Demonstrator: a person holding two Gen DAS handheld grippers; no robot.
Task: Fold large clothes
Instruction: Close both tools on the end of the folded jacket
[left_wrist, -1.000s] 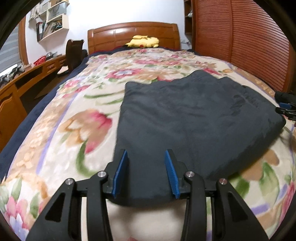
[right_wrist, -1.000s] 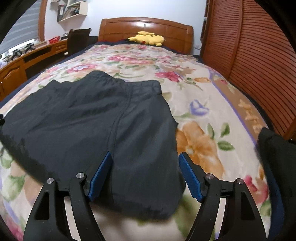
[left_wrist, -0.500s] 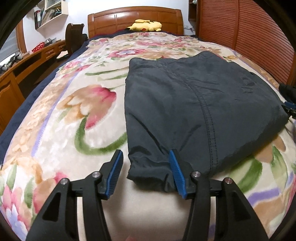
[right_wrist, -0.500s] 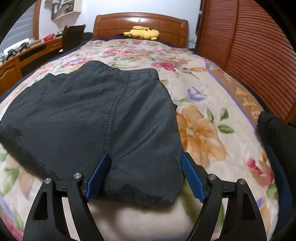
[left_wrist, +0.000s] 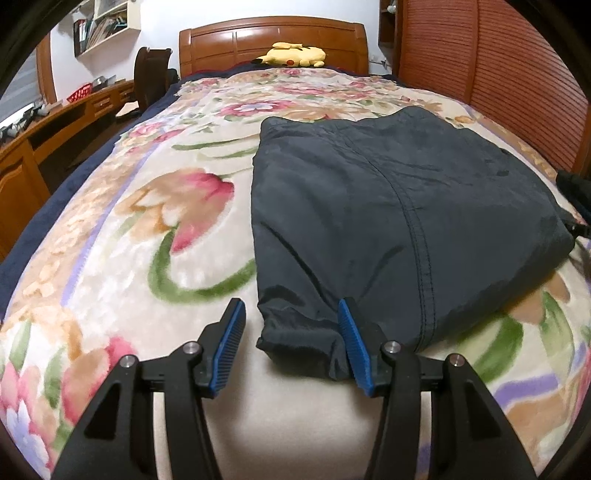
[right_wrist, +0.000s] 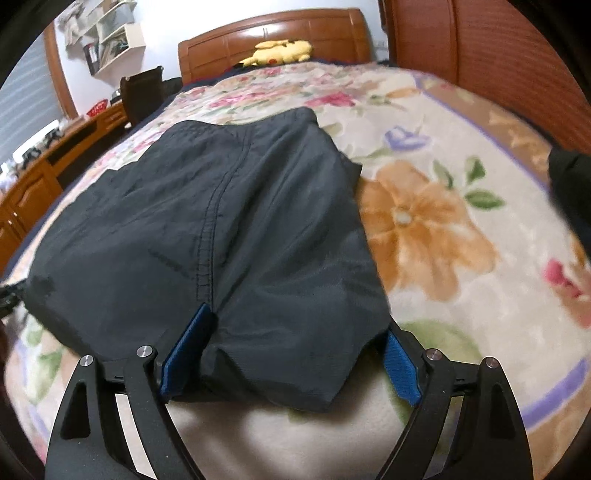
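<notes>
A dark navy garment (left_wrist: 388, 206), with a stitched seam down its middle, lies flat on the flowered bedspread (left_wrist: 147, 221); it also shows in the right wrist view (right_wrist: 229, 236). My left gripper (left_wrist: 291, 343) is open, its jaws straddling the garment's near left corner. My right gripper (right_wrist: 295, 350) is open wide, its jaws straddling the garment's near right corner, with cloth bunched between them. Neither gripper has closed on the cloth.
A wooden headboard (left_wrist: 273, 44) with a yellow plush toy (left_wrist: 295, 55) is at the far end. A slatted wooden wall (left_wrist: 498, 66) runs along the right. A wooden desk (left_wrist: 48, 136) and chair (left_wrist: 151, 81) stand left. Another dark cloth (right_wrist: 569, 184) lies at the bed's right edge.
Both grippers have moved forward and lower onto the garment's near edge. The right gripper has tilted and cloth has bunched up between its jaws.
</notes>
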